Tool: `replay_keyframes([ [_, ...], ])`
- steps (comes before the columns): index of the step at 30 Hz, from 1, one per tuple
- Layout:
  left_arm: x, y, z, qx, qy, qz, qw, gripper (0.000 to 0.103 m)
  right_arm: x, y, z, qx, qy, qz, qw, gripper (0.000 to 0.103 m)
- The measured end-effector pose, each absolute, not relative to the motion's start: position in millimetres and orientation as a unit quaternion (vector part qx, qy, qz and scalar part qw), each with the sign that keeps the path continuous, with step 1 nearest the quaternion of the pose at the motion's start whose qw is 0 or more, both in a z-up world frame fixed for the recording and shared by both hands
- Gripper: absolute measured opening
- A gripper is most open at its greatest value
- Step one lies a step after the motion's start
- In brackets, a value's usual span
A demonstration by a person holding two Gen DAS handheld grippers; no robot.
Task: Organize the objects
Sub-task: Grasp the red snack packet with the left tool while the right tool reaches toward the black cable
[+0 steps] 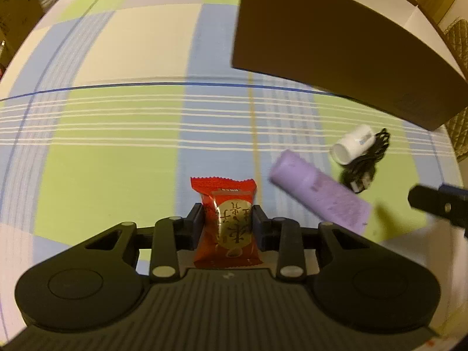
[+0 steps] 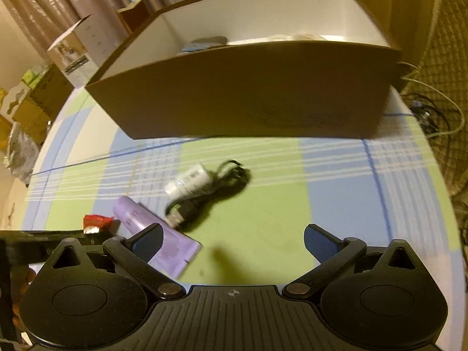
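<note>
Only the left wrist view shows the left tool [image 1: 227, 219] clamped on the red candy packet [image 1: 226, 222]; the right tool [image 2: 232, 241] gapes apart, and the box [image 2: 248, 99] contents are blurred.

One brown box [image 2: 248, 93], and in front of it one red candy packet [image 1: 226, 219], one purple tube [image 1: 318, 196], one small white bottle [image 1: 352, 144], one black cable [image 1: 368, 161] (coiled)
</note>
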State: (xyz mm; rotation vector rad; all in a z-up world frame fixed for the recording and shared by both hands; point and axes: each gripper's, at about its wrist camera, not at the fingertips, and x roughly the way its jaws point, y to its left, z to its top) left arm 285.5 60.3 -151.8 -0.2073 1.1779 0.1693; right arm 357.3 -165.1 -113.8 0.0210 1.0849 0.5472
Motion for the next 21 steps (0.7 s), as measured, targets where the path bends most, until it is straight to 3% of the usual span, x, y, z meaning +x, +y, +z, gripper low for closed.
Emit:
replay_keyframes([
  [2,282,68,-153,-0.096,0.552,0.09,0.824,0.03,361,-154,-118,0.013,0.515,0.268,0.814,0.08],
  [5,277,80,-153,-0.102,0.549,0.103,0.823,0.03,366,-138,-126,0.018,0.52,0.272,0.81,0.074],
  [13,272,97,-152,-0.114,0.546,0.119,0.821,0.03,373,-108,-143,-0.018,0.52,0.26,0.813,0.073],
  [15,272,98,-152,-0.114,0.547,0.119,0.821,0.03,371,-105,-145,-0.043,0.511,0.262,0.818,0.068],
  [19,272,99,-151,-0.107,0.548,0.116,0.821,0.03,368,-112,-145,-0.082,0.499,0.27,0.82,0.041],
  [21,273,97,-151,-0.101,0.548,0.114,0.822,0.03,368,-121,-145,-0.085,0.498,0.273,0.819,0.033],
])
